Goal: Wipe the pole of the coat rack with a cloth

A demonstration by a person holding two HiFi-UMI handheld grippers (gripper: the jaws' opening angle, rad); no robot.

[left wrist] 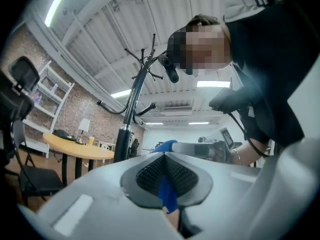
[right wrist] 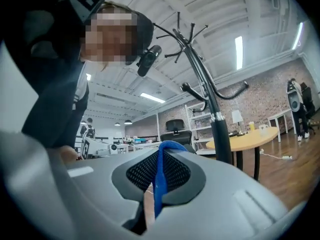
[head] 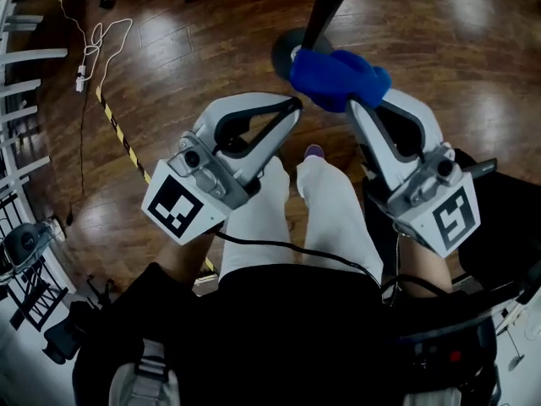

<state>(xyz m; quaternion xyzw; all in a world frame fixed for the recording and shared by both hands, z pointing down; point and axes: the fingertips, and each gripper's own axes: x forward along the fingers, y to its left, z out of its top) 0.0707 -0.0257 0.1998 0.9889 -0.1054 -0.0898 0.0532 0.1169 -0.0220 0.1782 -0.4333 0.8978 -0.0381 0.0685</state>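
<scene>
At the upper centre of the head view, the blue cloth (head: 338,79) sits bunched at the lower end of the coat rack's dark pole (head: 325,7), beside its round base (head: 281,53). The left gripper (head: 292,106) and the right gripper (head: 359,106) each have their fingers closed on the cloth. A blue fold is pinched between each pair, above the wooden floor (head: 169,83).

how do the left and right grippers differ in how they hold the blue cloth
From the head view, the blue cloth bunches over the tips of the right gripper, while the left gripper meets only the cloth's edge. In the gripper views, a cloth strip runs the whole height of the right pads, but the left pads show just a low sliver. Both are shut on the cloth, beside the pole.
</scene>
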